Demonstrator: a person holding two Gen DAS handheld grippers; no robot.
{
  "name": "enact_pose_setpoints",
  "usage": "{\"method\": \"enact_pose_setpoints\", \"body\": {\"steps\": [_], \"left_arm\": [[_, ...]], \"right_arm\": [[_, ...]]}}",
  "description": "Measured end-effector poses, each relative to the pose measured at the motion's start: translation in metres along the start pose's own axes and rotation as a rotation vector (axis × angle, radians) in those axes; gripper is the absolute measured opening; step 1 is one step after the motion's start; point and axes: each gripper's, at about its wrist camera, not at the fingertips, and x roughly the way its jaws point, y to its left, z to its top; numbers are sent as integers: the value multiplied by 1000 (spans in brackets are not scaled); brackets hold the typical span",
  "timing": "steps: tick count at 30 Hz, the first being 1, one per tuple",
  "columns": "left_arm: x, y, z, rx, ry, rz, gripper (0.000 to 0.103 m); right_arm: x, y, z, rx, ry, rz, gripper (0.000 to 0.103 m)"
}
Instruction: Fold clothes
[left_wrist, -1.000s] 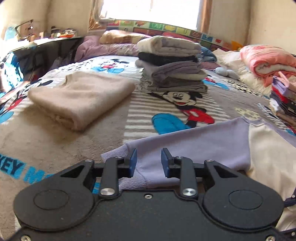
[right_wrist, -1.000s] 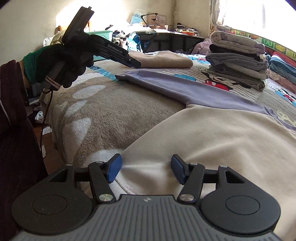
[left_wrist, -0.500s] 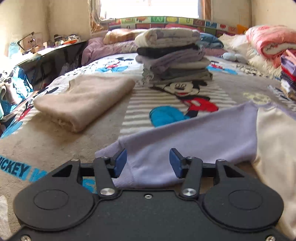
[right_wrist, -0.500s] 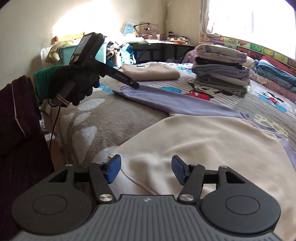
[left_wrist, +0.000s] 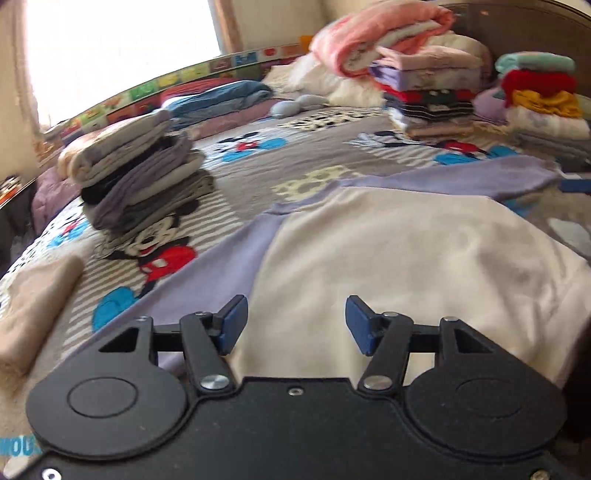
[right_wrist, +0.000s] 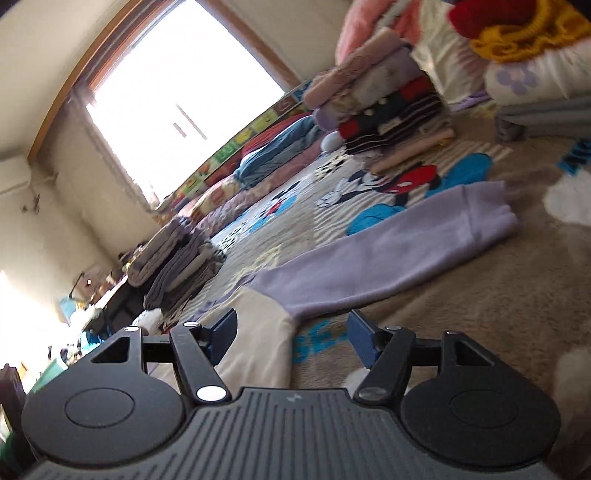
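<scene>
**Ana:** Sunlit bedroom, bed (left_wrist: 332, 122) under a cartoon-mouse blanket, folded piles all round. Where's the garment?

**Ben:** The cream sweatshirt (left_wrist: 406, 258) with lilac sleeves lies flat and face-down-ish across the near part of the bed, unfolded. One lilac sleeve (right_wrist: 406, 254) stretches out to the side, cuff resting on the blanket.

**Ana:** What changed in the last second?

**Ben:** Both cameras have swung. A second ago the left claw (left_wrist: 295, 323) sat over the left sleeve's cuff, fingers narrowly apart; now it faces the cream body and its jaws have widened. The right claw (right_wrist: 291, 334) was at the hem; now it is tilted hard and looks toward the right armpit and sleeve.

**Ana:** Holding anything?

**Ben:** No. Both claws are spread wide and empty. The left hovers low over the cream cloth, contact unclear. The right's left pad (right_wrist: 221, 332) overlaps the cream edge; I can't tell if it touches.

**Ana:** Meaning?

**Ben:** I'd judge smoothing is done and the first sleeve fold is about to start.
</scene>
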Motion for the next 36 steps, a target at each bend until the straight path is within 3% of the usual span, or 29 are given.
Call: {"method": "enact_pose_setpoints", "body": {"steps": [3,5,6,9,13,15,20,22,24,26,28,33,35,36], "left_arm": [[-3,-32,-13,89,61,-104,58],[9,-43,-31,118,183,-100,58],[16,-46,-41,141,236,-50,60],[-1,-43,-32,39,141,-47,59],[-22,-47,-17,-97,16,-48,59],[-20,-69,-3,-102,-14,-61,59],[4,-145,34,8,-27,-101,59],[13,-169,42,-4,-45,-99,53],[19,-190,39,-5,-46,-150,49],[29,-226,25,139,-5,-156,44],[31,-254,7,284,-16,-83,34],[17,-261,19,326,-70,-36,34],[37,-263,14,322,38,-65,34],[33,-263,17,311,23,-55,34]], "right_arm": [[-8,-39,8,165,-44,-89,69],[-13,-65,9,302,-83,-108,69],[-15,-78,9,372,-103,-116,70],[-11,-99,12,501,-145,-91,70],[-1,-109,24,501,-156,-64,70],[0,-118,29,524,-159,-46,70],[4,-137,48,496,-127,-23,69],[10,-144,53,480,-115,-9,67],[12,-149,56,470,-108,12,66],[10,-151,56,473,-104,37,66],[8,-154,56,495,-108,59,67],[6,-160,57,531,-104,100,67],[5,-162,57,543,-99,113,68],[3,-164,56,553,-99,121,68]]}}
